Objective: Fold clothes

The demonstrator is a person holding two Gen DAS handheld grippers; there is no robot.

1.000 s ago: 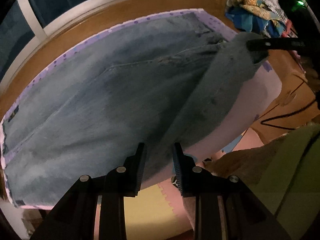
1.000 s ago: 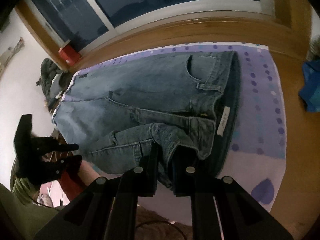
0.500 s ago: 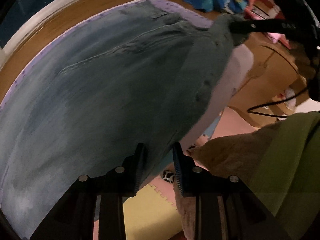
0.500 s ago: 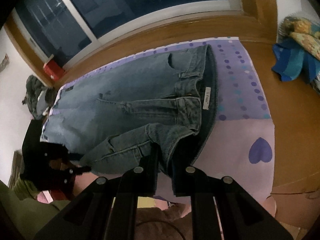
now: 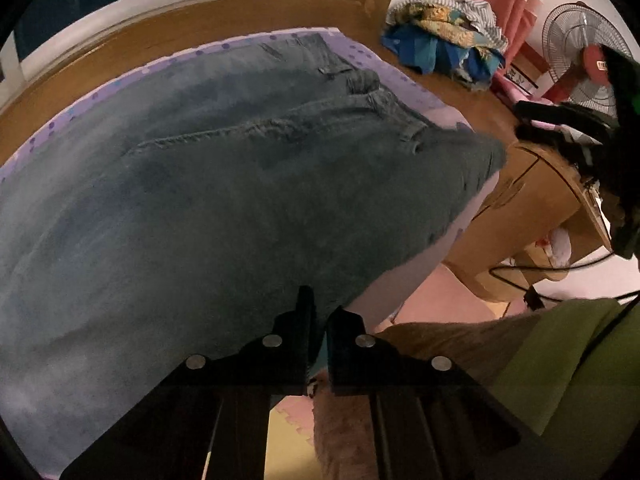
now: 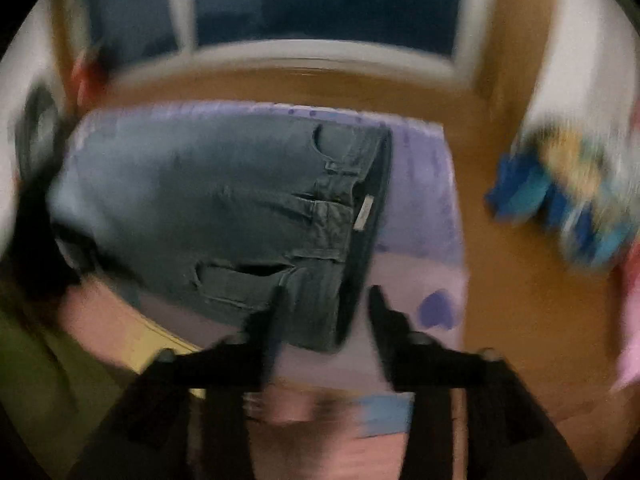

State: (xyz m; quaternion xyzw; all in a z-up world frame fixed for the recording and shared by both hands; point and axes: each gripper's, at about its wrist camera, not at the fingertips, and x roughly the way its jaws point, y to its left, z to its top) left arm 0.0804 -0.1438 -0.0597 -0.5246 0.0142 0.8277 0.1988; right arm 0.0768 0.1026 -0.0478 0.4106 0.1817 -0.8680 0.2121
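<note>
Blue jeans (image 5: 224, 208) lie flat on a purple dotted mat (image 5: 384, 64), waist toward the right in the left wrist view. My left gripper (image 5: 320, 304) sits at the jeans' near side edge, its jaws shut with the denim edge running in between the fingertips. In the blurred right wrist view the jeans (image 6: 224, 200) show their waistband and white label. My right gripper (image 6: 326, 308) hovers over the near waist corner; its jaws are opening, and the corner lies between them without the pads pressing on it. The right gripper (image 5: 520, 120) also shows as a dark shape beyond the waist.
A pile of coloured clothes (image 5: 440, 52) lies on the wooden floor past the mat. A standing fan (image 5: 580, 68) and a cardboard box (image 5: 532, 216) with a black cable are at the right. A person's green clothing (image 5: 580, 360) and foam floor tiles (image 5: 288, 440) are close by.
My right gripper let go of the waist corner, which now lies flat, and swung away to the right. My left gripper's jaws closed at the jeans' near edge.
</note>
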